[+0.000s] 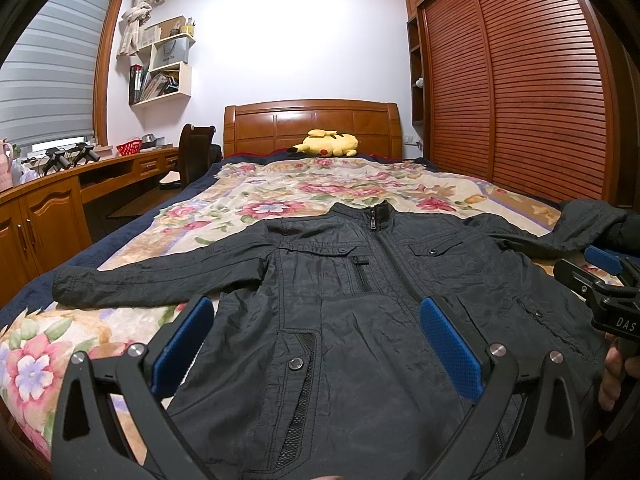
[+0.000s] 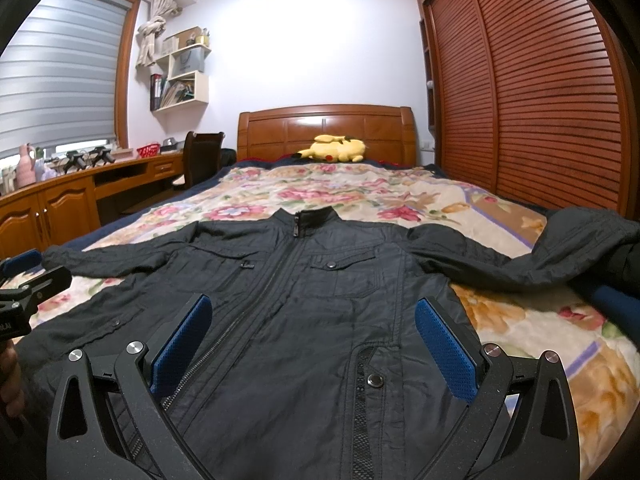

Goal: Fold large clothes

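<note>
Jacket: the black jacket [image 1: 340,300] lies face up and zipped on the flowered blanket [image 1: 280,184], collar toward the far headboard [image 1: 312,124], hem at the near edge of the bed.
Sleeves: the left sleeve [image 1: 152,276] runs out flat to the left; the right sleeve [image 2: 532,256] is bunched and humped at the right edge of the bed.
Left gripper: the left gripper [image 1: 316,348] hovers over the near left half of the jacket, blue pads spread wide, nothing between them.
Right gripper: the right gripper [image 2: 312,344] hangs over the near right half, likewise spread and empty.
Stage: looks like the very start, no fold made yet by my reckoning.
Risk one: that crumpled right sleeve could fold in lumpy, or slide off the bed edge, if it is not straightened first.
Risk two: the fabric looks thin and slippery, so a shallow pinch might slip, or catch only the top layer and pull the front away from the back.
Risk three: the soft blanket may get nipped along with the hem.
Writing: a grey bag [image 1: 170,54] on the far wall shelf [image 1: 164,68] reads "HONOR"; white letters "DAS" show on the right gripper's body in the left view. Other lettering too small to read.
</note>
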A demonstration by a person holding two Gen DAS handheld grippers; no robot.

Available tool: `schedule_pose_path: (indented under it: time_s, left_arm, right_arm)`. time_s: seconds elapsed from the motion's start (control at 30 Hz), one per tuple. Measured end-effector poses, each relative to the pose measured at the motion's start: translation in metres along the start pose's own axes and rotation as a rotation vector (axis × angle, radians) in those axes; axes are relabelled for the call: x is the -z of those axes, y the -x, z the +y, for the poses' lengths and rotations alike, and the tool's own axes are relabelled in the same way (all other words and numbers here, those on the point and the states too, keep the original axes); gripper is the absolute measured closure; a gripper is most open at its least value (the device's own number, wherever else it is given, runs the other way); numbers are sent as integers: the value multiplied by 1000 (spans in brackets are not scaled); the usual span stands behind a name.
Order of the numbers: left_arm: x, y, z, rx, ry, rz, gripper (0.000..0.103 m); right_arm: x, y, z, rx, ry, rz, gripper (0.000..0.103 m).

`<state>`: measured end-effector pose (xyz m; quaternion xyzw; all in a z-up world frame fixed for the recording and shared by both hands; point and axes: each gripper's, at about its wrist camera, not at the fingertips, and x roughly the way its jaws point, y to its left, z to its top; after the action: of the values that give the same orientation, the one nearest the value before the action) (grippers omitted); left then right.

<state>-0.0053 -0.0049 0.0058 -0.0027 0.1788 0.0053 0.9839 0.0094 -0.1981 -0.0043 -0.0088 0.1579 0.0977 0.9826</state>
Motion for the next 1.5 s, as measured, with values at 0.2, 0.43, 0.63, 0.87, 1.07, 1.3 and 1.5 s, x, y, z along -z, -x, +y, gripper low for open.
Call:
schedule_pose_path:
  time_s: [0.2, 0.43, 0.63, 0.87, 1.07, 1.3, 1.5]
  left_arm:
    - [0, 0, 0, 1, -1, 1, 0]
    - [0, 0, 0, 1, 0, 0, 0]
    - [0, 0, 0, 1, 1, -1, 0]
    - [-1, -3, 5, -14, 0, 12, 0]
    - [-1, -13, 16, -19, 0, 46, 0]
    - [-10, -19, 37, -15, 5, 76, 0]
    - [-20, -20, 70, -19, 46, 100, 0]
  right_arm:
    - [0, 0, 0, 0, 0, 0, 0]
    - [0, 0, 0, -1, 0, 1, 0]
    - [0, 0, 1, 0, 2, 1, 0]
    - [4, -1, 4, -12, 7, 2, 0]
    - [5, -7, 23, -45, 15, 18, 0]
    - [-1, -15, 41, -73, 46, 24, 0]
    - [-14, -23, 56, -110, 49, 37, 0]
